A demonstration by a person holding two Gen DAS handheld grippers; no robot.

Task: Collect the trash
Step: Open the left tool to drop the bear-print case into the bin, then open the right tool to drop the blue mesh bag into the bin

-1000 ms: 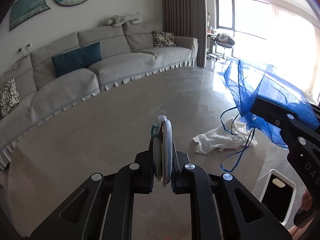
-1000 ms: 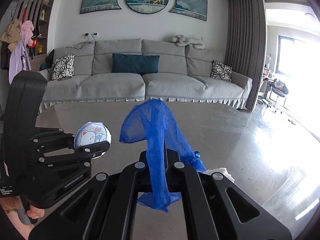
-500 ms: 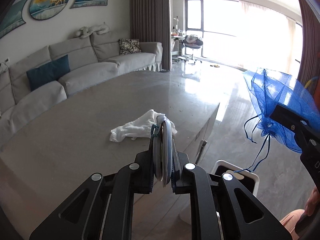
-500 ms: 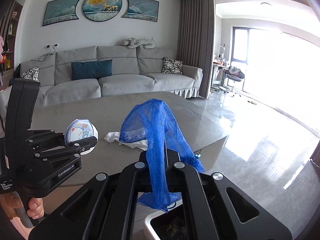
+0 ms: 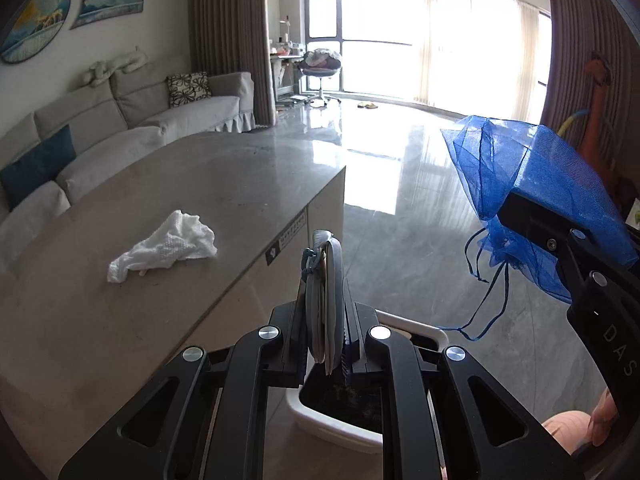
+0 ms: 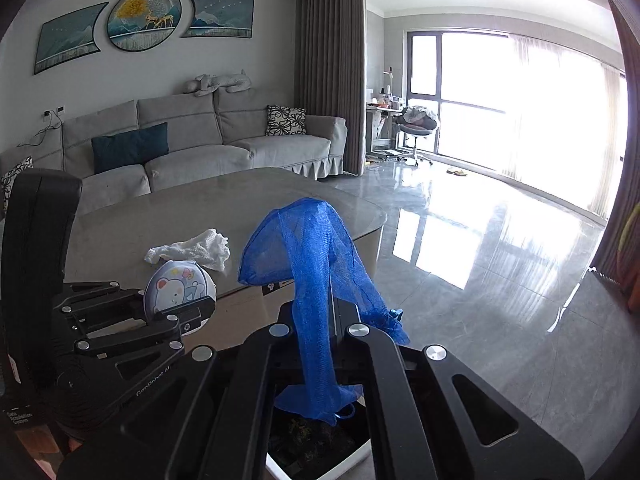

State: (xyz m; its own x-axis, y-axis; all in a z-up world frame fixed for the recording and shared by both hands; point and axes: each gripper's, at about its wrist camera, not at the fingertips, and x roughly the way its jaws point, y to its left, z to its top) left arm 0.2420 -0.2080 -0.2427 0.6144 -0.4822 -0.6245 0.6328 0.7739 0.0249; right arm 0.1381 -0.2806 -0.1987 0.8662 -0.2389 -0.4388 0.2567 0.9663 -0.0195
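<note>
The left gripper (image 5: 325,332) is clamped on a flat round pouch printed with a cartoon bear (image 6: 176,290), the right gripper (image 6: 316,344) on a blue mesh drawstring bag (image 6: 308,264). Below both sits a white plastic bin with dark contents (image 5: 340,428). Ahead and left, a crumpled white tissue (image 5: 164,246) lies on the grey stone table (image 5: 120,320); beyond stretch glossy grey floor tiles (image 6: 500,300) and a grey sofa (image 6: 200,148)

2 wrist views (forward-facing) share the table (image 5: 168,184).
</note>
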